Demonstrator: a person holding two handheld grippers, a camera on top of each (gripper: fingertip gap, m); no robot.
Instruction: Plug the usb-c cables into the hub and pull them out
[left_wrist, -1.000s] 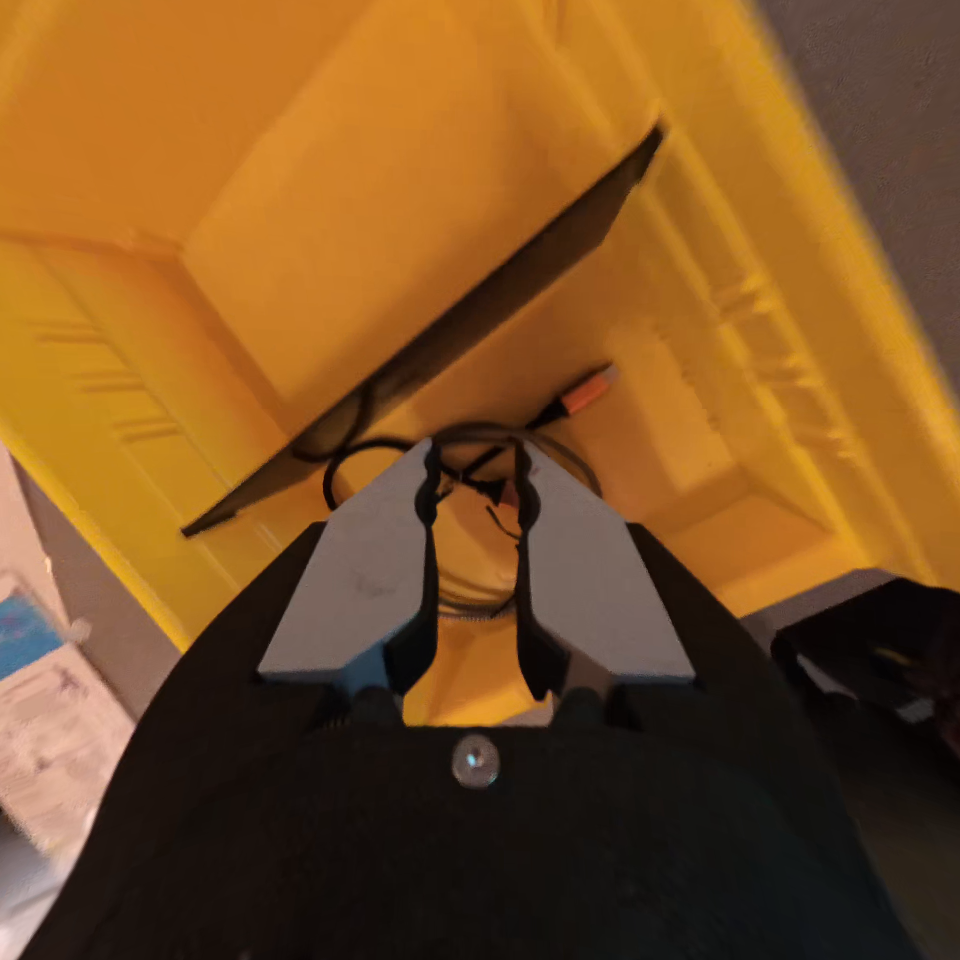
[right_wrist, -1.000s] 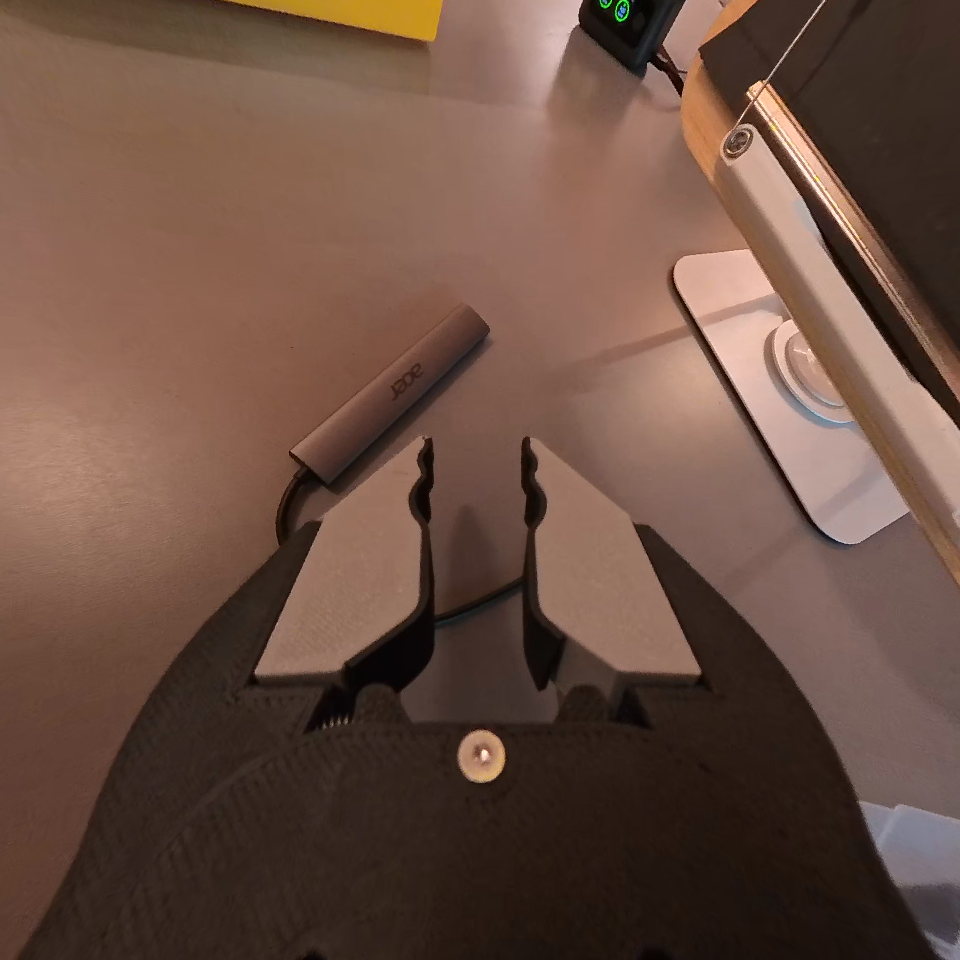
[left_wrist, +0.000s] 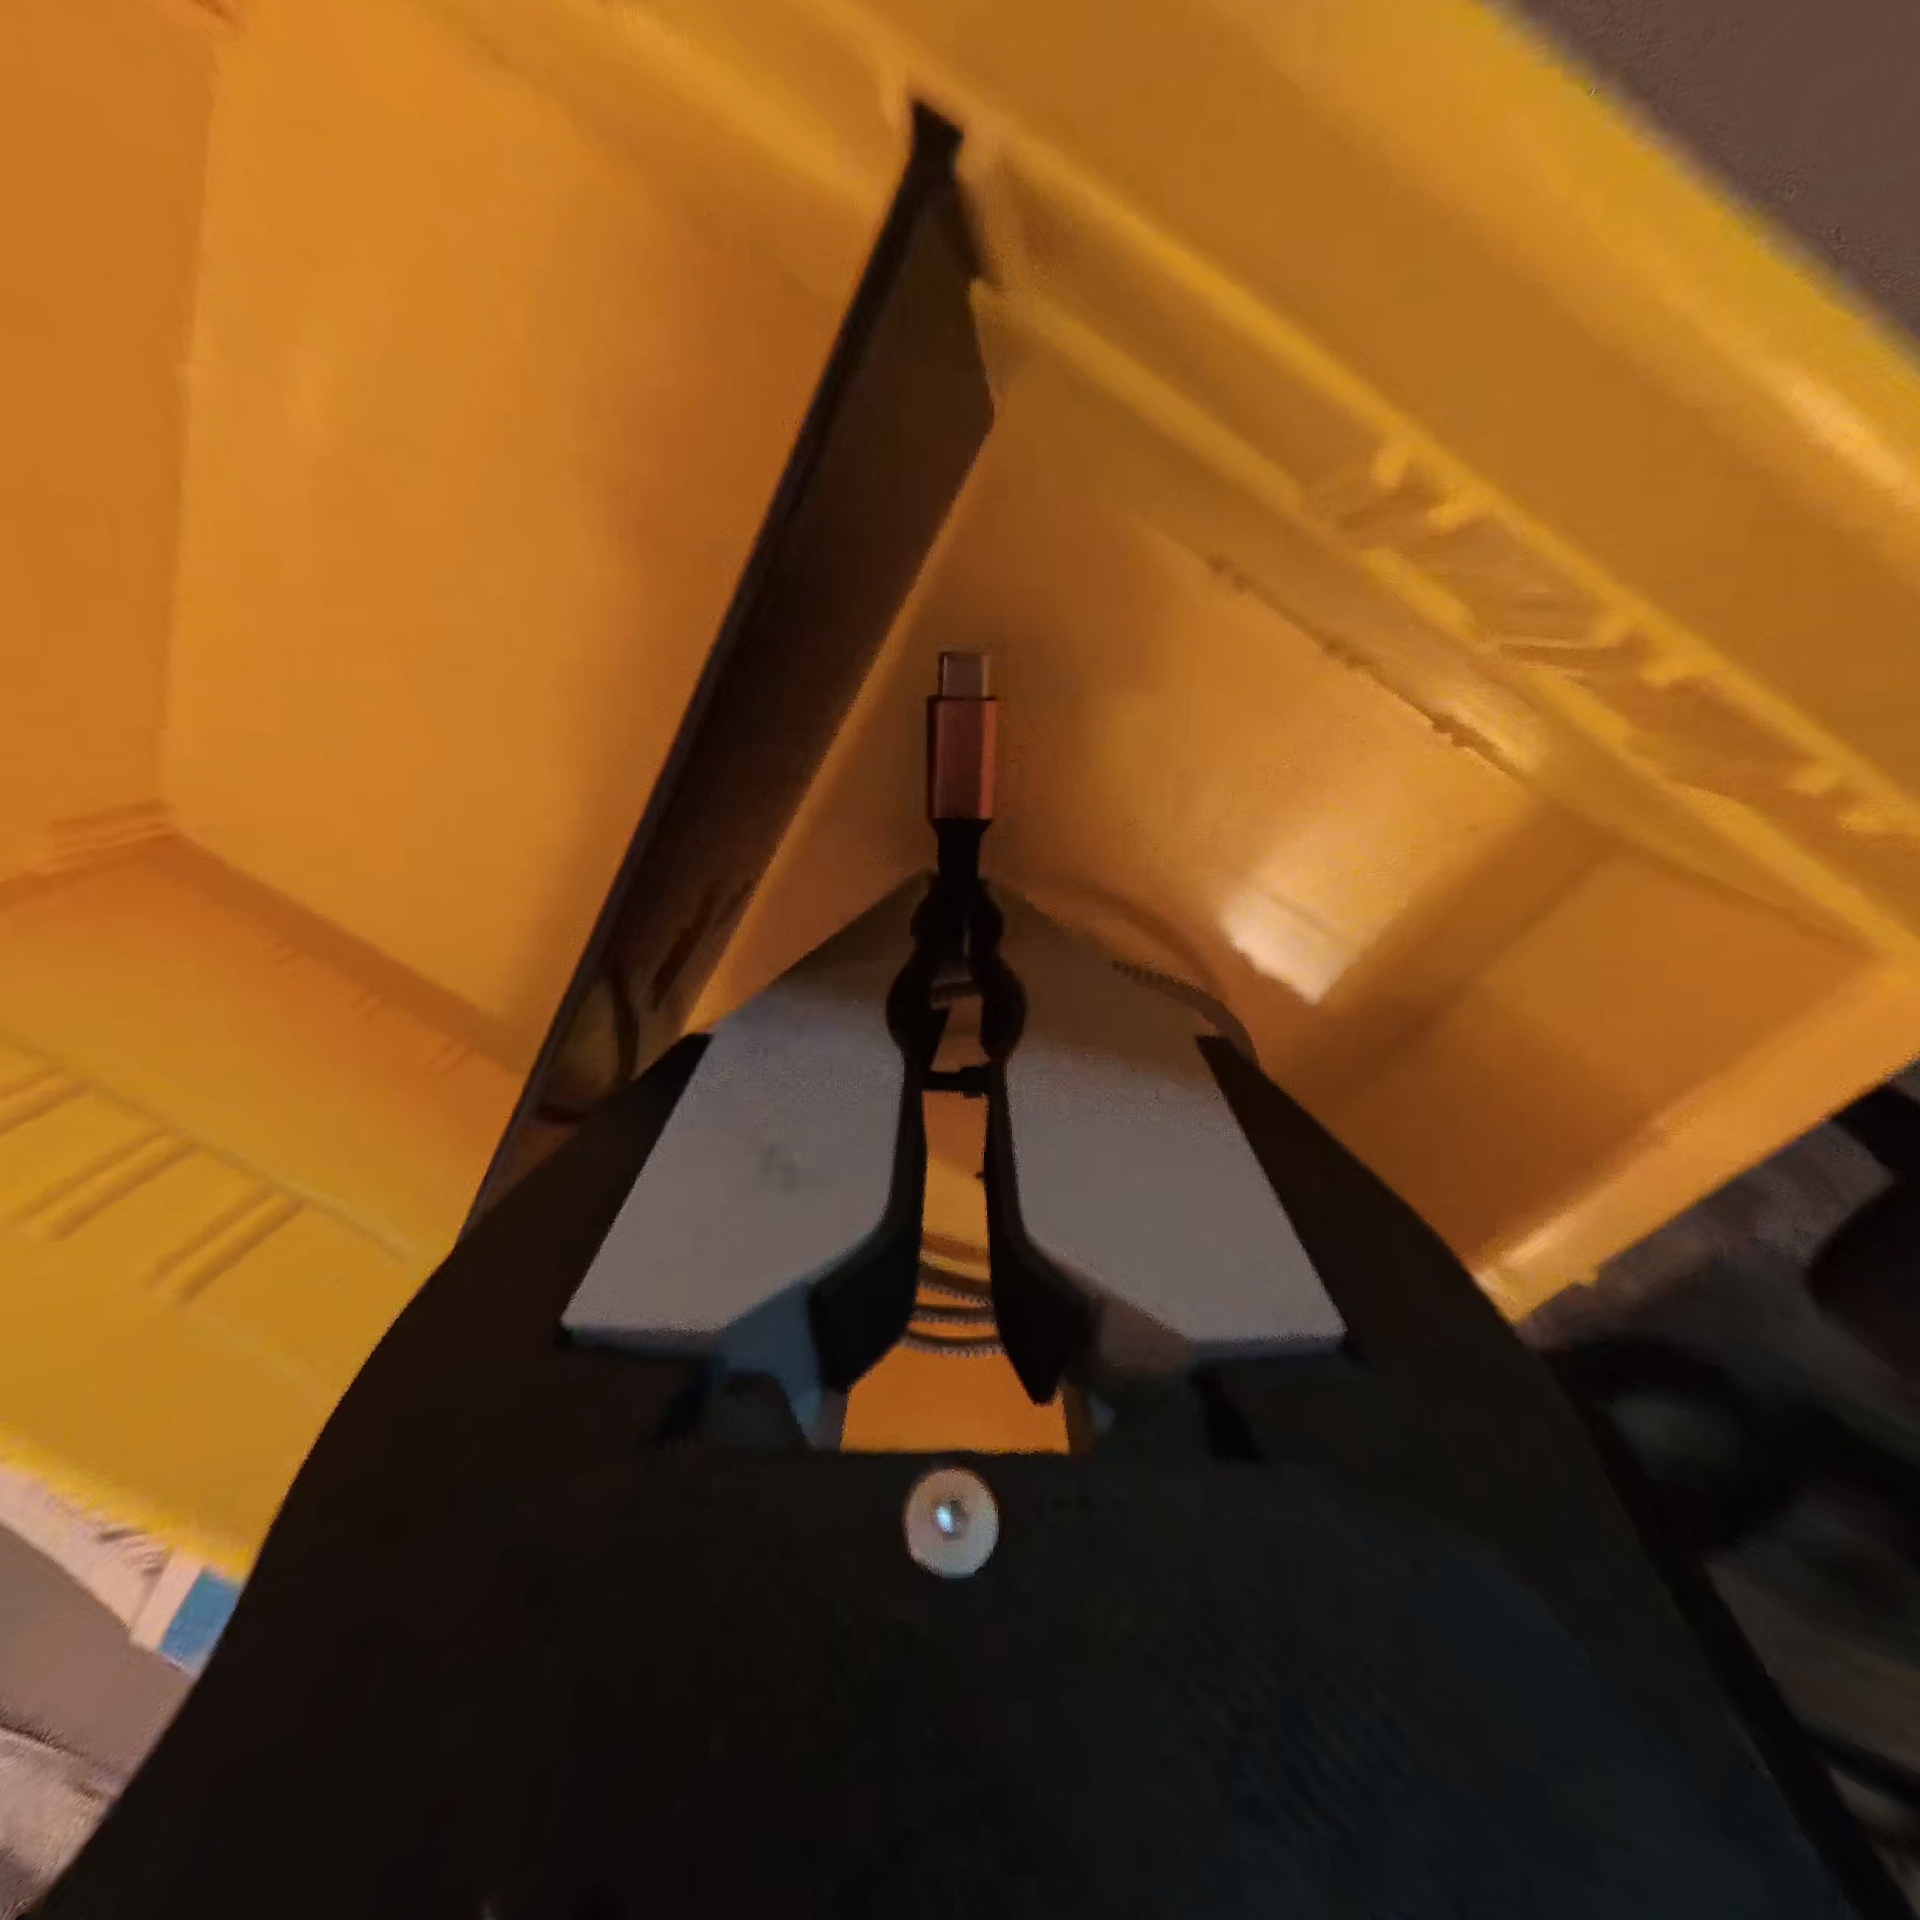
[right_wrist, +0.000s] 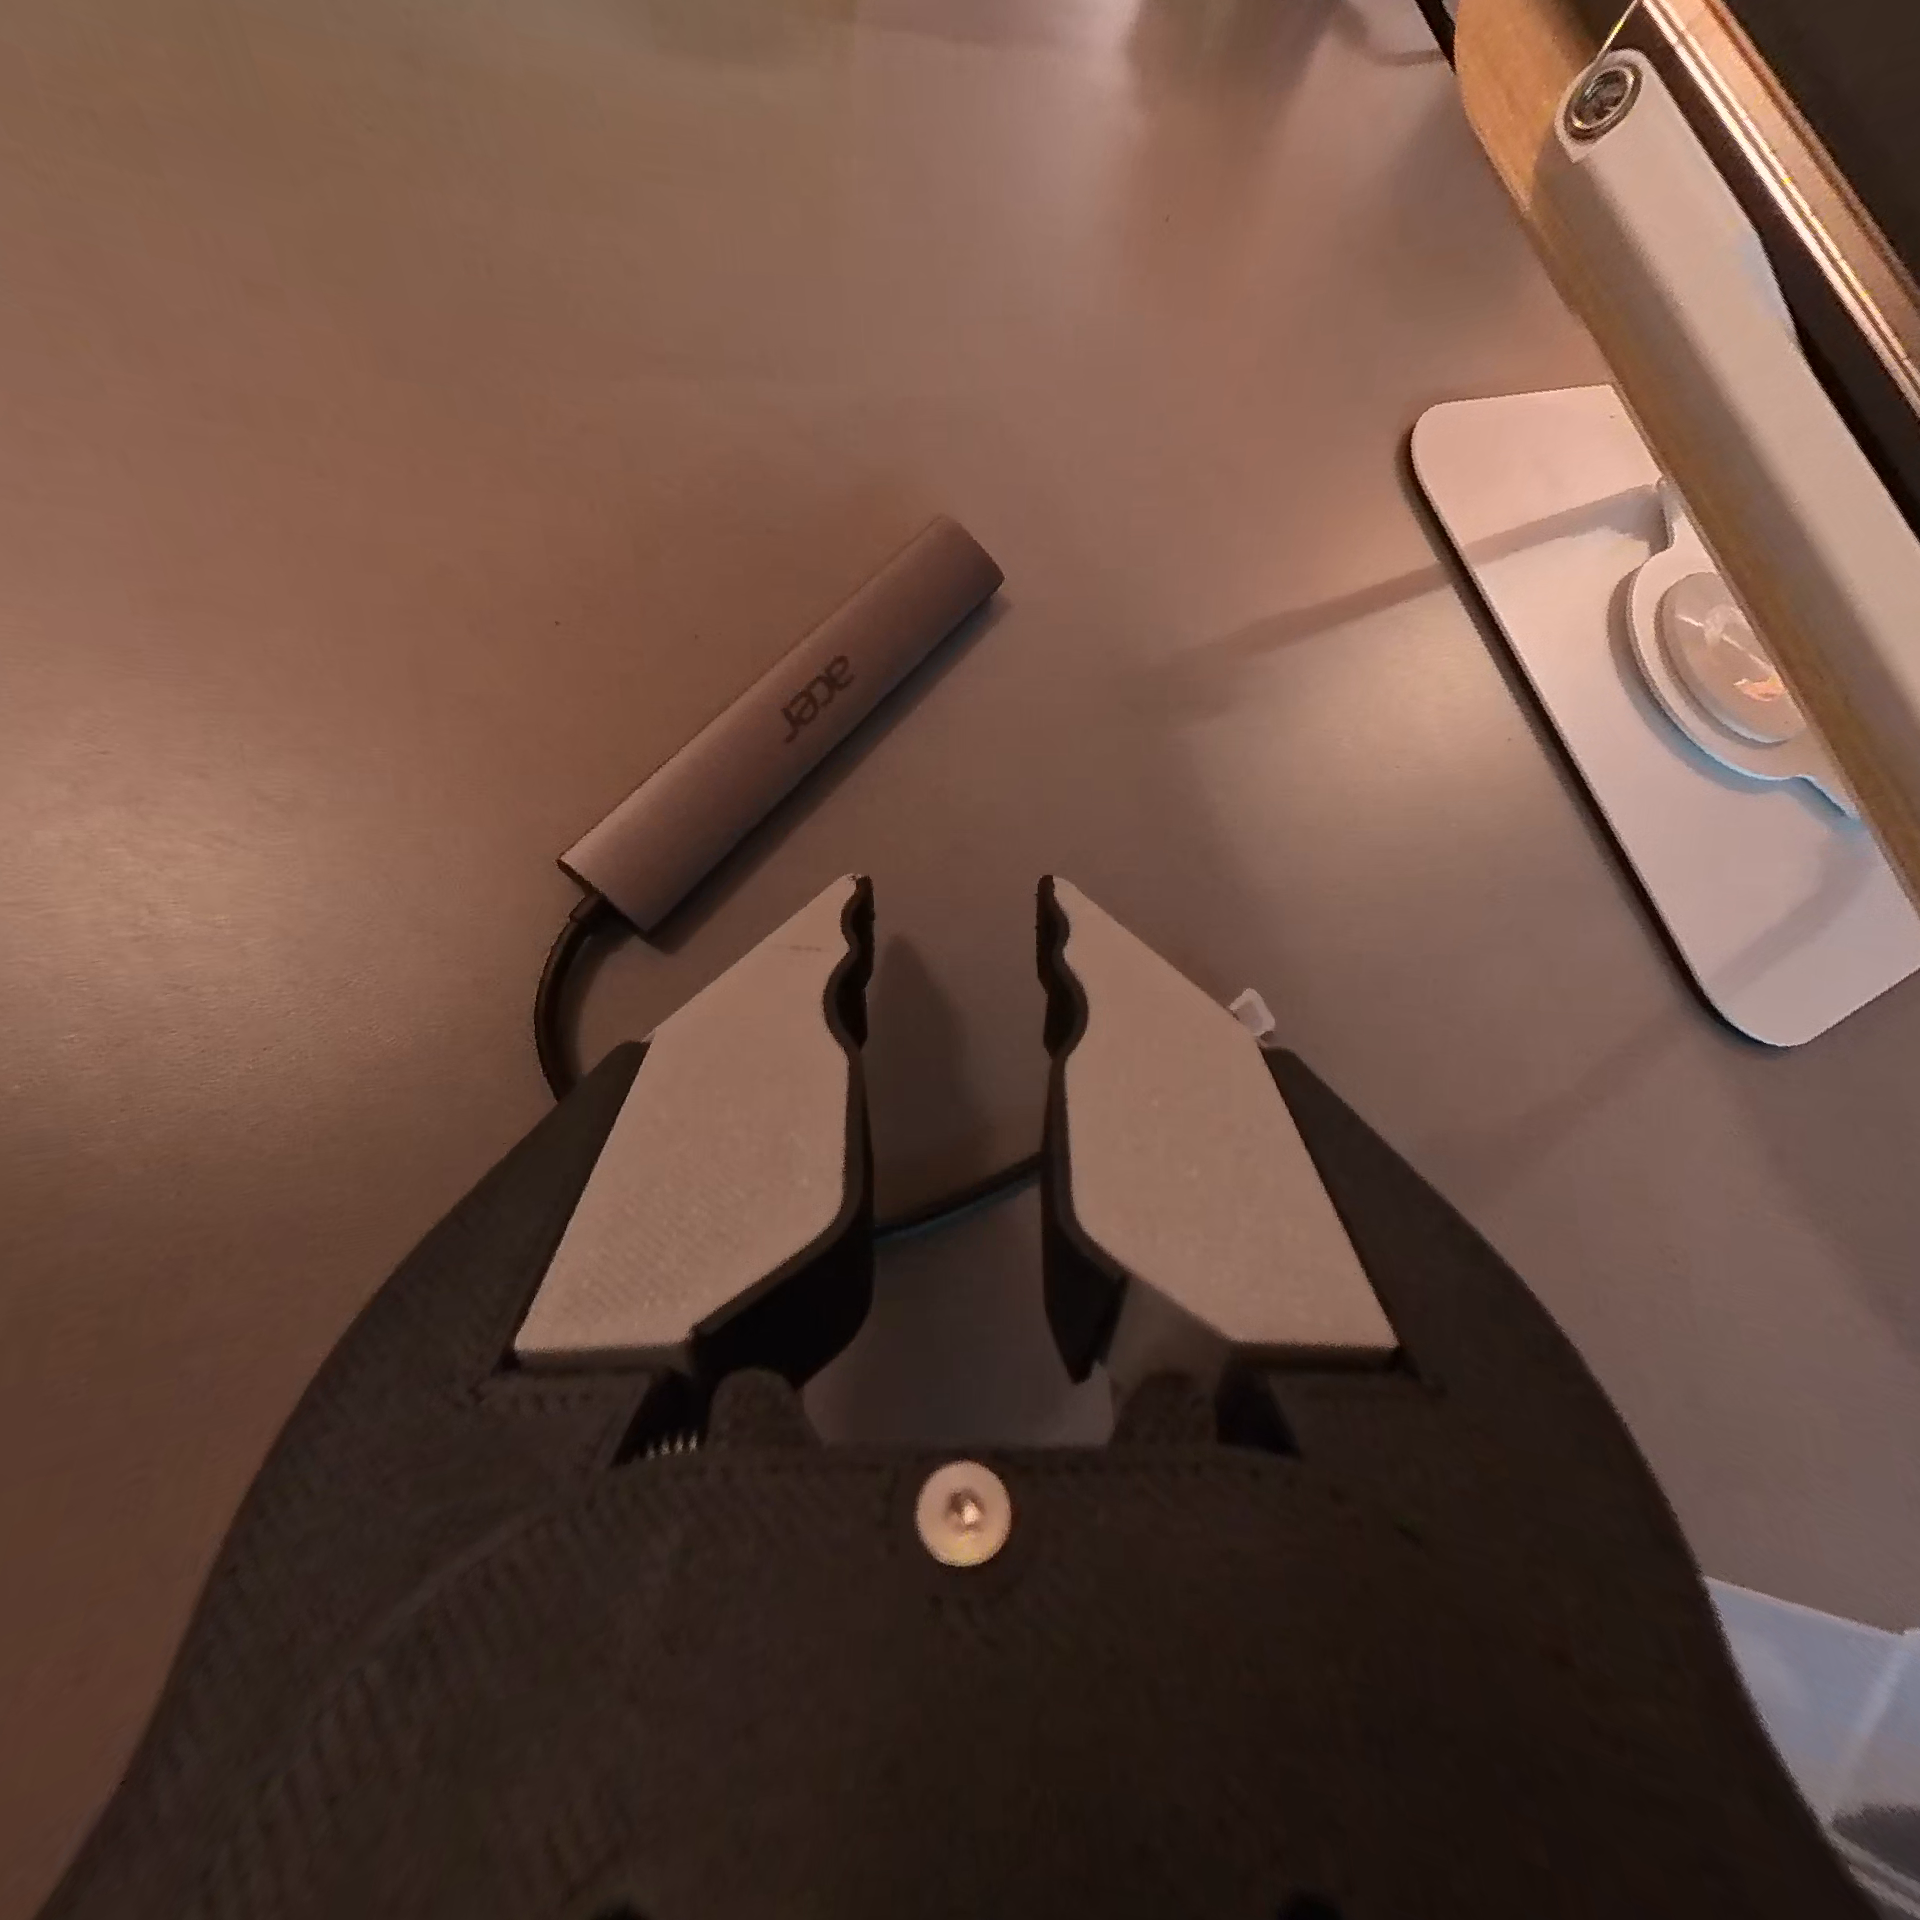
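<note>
The left gripper (left_wrist: 958, 914) pinches a USB-C cable (left_wrist: 964, 758) inside the yellow bin (left_wrist: 1351, 436). The right gripper (right_wrist: 956, 914) is half open, empty, near the hub (right_wrist: 790, 717) on the grey table (right_wrist: 416, 364).

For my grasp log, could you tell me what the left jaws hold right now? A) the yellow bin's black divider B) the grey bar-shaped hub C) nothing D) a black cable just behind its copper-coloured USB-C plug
D: in the left wrist view the left gripper is shut on the black cable, with the copper-coloured USB-C plug sticking out beyond the tips.
</note>
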